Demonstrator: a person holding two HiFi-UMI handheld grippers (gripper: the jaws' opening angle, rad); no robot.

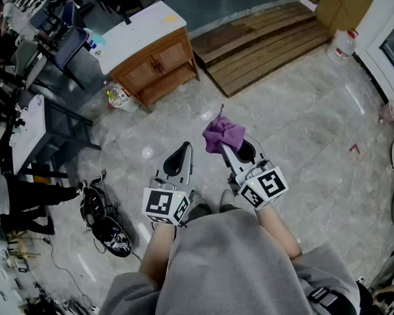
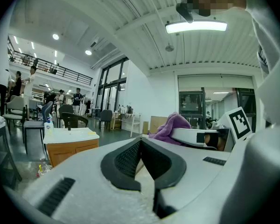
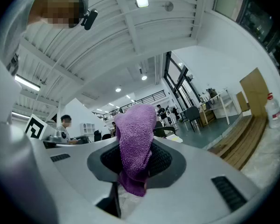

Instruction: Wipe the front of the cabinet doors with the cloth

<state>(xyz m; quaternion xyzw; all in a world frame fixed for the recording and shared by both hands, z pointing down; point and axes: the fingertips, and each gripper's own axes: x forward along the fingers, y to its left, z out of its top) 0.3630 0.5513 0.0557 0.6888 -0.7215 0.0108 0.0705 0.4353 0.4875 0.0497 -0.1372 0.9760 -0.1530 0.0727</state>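
A wooden cabinet (image 1: 154,61) with two front doors and a white top stands on the floor ahead and to the left; it also shows far off in the left gripper view as the cabinet (image 2: 67,146). My right gripper (image 1: 228,151) is shut on a purple cloth (image 1: 223,133), which bunches up above its jaws; in the right gripper view the cloth (image 3: 135,148) hangs pinched between the black pads. My left gripper (image 1: 177,159) is shut with nothing in it, pads (image 2: 130,160) pressed together. Both grippers are held in front of the person's body, well short of the cabinet.
A wooden ramp (image 1: 262,41) lies on the floor to the cabinet's right. A plastic bag (image 1: 121,97) sits at the cabinet's left foot. Chairs and tables (image 1: 26,120) with people stand at the left. Cables and a black device (image 1: 108,231) lie on the floor near my left.
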